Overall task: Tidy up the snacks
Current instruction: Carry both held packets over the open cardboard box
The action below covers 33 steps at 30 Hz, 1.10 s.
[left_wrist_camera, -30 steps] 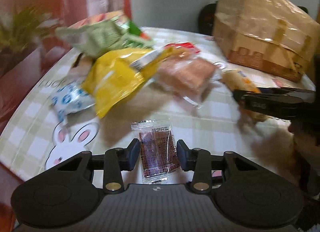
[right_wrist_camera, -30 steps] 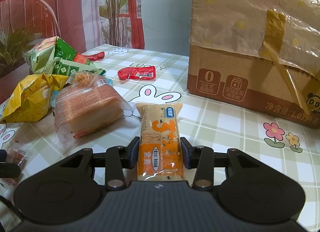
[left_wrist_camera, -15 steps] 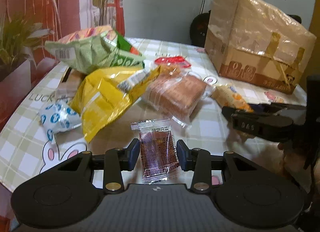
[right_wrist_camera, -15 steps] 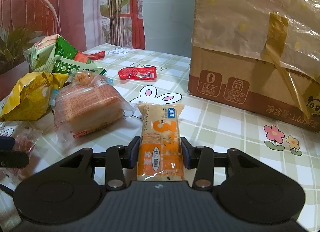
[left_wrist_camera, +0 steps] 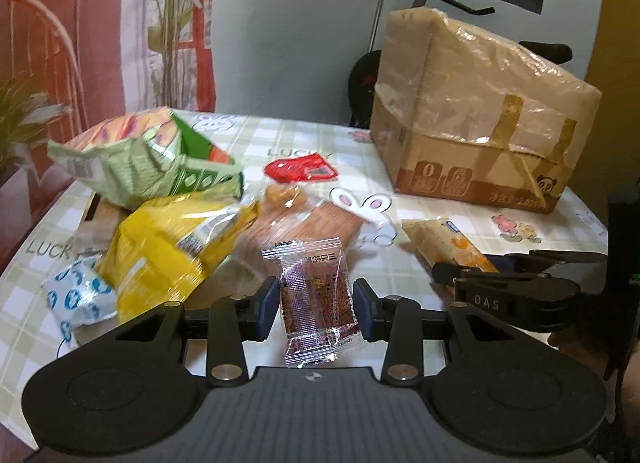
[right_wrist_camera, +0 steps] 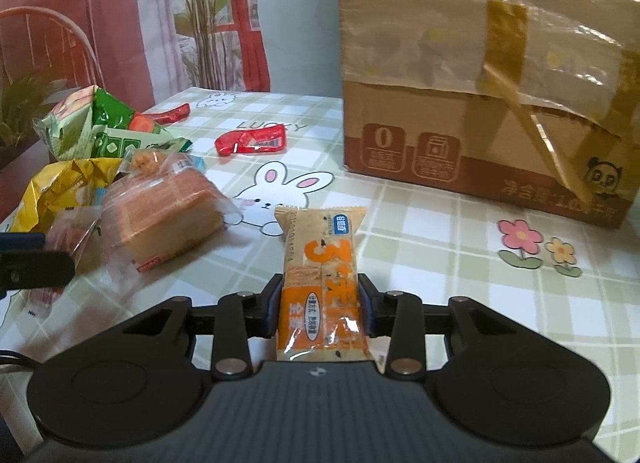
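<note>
Snacks mostly lie unsorted left of the cardboard box, though left gripper pinches a brown sachet and right gripper, jaws just closing, clamps an orange bar.

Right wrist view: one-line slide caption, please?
Right tongs clamp an orange cracker packet over the checked tablecloth, taped cardboard box behind.

Box top cut off

Orange cracker pack and brown sachet lifted; other snacks heaped.
</note>
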Each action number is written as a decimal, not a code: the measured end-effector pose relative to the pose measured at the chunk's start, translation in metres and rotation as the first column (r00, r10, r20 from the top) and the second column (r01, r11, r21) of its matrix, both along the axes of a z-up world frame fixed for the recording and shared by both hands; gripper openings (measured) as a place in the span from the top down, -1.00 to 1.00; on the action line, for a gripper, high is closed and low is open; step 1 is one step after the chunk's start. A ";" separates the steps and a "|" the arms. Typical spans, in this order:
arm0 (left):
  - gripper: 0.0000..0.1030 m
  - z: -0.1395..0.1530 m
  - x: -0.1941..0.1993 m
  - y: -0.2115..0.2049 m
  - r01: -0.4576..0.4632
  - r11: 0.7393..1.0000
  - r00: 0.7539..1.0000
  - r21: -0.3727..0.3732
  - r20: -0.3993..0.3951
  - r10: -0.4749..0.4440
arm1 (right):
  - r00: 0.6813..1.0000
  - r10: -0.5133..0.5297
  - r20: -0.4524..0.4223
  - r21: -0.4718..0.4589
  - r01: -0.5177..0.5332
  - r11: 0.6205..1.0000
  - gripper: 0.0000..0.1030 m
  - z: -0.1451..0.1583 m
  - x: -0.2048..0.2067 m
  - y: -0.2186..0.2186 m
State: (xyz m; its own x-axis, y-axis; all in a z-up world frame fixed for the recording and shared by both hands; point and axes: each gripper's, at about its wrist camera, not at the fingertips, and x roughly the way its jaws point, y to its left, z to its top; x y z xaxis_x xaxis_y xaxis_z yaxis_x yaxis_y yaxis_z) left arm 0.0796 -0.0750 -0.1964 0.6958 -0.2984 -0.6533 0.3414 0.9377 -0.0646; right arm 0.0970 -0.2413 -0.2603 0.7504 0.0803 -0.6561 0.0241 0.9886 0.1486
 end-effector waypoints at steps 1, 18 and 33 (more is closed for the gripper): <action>0.18 0.002 0.001 -0.001 0.002 1.000 1.000 -0.004 0.005 -0.001 | 1.000 -0.004 0.003 -0.002 0.004 1.000 0.24 0.002 -0.001 -0.002; 0.18 0.072 0.036 -0.029 0.018 0.991 0.989 -0.131 0.149 0.001 | 0.976 -0.067 0.207 -0.046 0.078 0.996 0.24 0.096 -0.005 -0.043; 0.17 0.151 0.117 -0.126 0.162 0.959 0.958 -0.234 0.271 -0.095 | 0.921 -0.144 0.362 -0.076 0.183 0.980 0.24 0.196 0.049 -0.139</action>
